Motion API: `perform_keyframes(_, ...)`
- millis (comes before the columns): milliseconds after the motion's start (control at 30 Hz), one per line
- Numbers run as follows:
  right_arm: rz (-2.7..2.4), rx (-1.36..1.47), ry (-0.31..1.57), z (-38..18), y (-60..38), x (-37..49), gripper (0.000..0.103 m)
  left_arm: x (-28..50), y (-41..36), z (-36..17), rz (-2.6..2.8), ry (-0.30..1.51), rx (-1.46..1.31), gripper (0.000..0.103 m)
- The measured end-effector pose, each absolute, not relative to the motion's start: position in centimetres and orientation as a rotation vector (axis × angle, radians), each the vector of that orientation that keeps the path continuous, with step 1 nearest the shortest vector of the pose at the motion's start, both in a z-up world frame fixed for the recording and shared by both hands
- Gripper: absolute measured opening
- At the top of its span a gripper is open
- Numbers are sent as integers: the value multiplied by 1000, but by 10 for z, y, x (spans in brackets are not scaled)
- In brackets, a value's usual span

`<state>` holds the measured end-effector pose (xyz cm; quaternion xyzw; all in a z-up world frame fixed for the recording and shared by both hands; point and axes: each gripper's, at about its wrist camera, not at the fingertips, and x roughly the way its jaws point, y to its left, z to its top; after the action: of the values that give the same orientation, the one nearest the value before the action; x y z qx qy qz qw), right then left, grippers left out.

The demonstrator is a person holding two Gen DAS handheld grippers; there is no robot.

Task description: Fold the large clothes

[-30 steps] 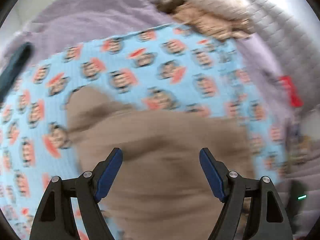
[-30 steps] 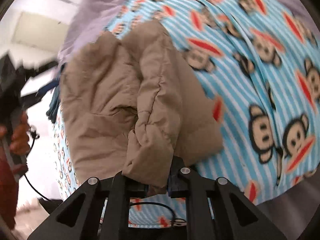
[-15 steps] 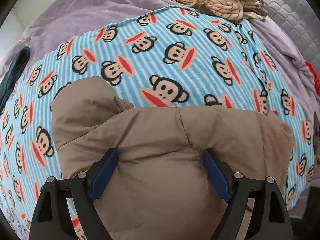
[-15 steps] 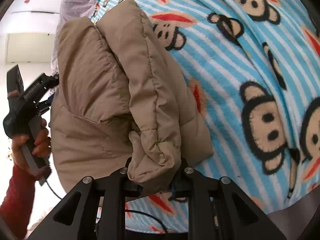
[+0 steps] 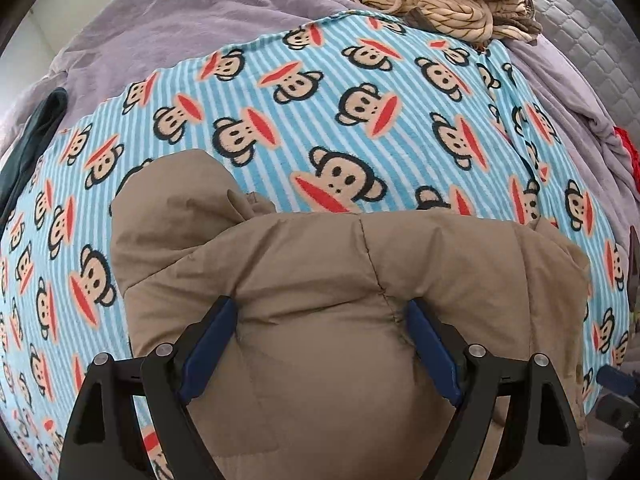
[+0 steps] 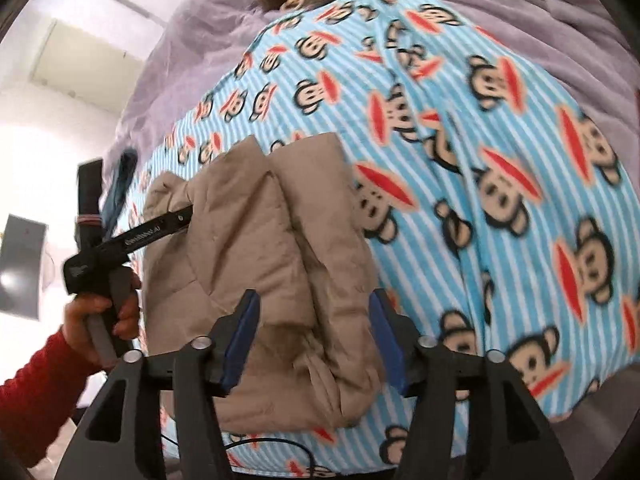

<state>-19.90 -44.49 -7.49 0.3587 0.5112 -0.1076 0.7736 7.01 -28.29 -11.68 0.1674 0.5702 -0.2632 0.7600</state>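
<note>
Jacket (image 5: pixel 340 320), tan, padded, lies folded on monkey-print blanket (image 5: pixel 340 92) over a purple bedspread (image 5: pixel 192 16). Left gripper (image 5: pixel 320 316) spread wide, pads sunk into jacket. Right gripper (image 6: pixel 314 316) jaws just opened, jacket fold loose between them. Only left view shows knitwear pile (image 5: pixel 444 4); only right shows red sleeve (image 6: pixel 36 376), white wall.
</note>
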Motion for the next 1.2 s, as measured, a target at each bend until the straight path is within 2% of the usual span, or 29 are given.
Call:
perform_keyframes(67, -217, 711, 1136, -75, -436, -181, 80, 70, -281, -115, -569, 1242, 365, 86)
perform_keyframes(267, -208, 599, 1287, -109, -420, -161, 80, 69, -275, -108, -554, 1249, 358, 86)
perform_keyframes(300, -206, 608, 1292, -112, -422, -161, 81, 68, -272, -105, -550, 1250, 358, 86)
perform_keyframes(367, -213, 614, 1300, -117, -425, -159, 88, 67, -268, -101, -548, 1252, 353, 86)
perform_keyframes(633, -219, 512, 1311, -114, -428, -145, 90, 61, -255, -92, -539, 1260, 363, 87)
perform_keyframes(667, -214, 513, 1316, -114, -429, -142, 100, 60, -252, -91, -537, 1268, 365, 93)
perform_keyframes(700, -216, 513, 1324, -115, -429, -141, 103, 60, -250, -91, -536, 1272, 359, 98)
perform_keyframes(767, -202, 534, 1321, -121, -433, -138, 103, 59, -245, -88, -543, 1267, 348, 102)
perform_keyframes(967, -148, 607, 1325, -132, -442, -138, 103, 59, -204, -87, -567, 1316, 222, 102)
perform_keyframes(1200, -72, 724, 1341, -142, -458, -139, 103, 67, -132, -108, -671, 1492, -134, 102)
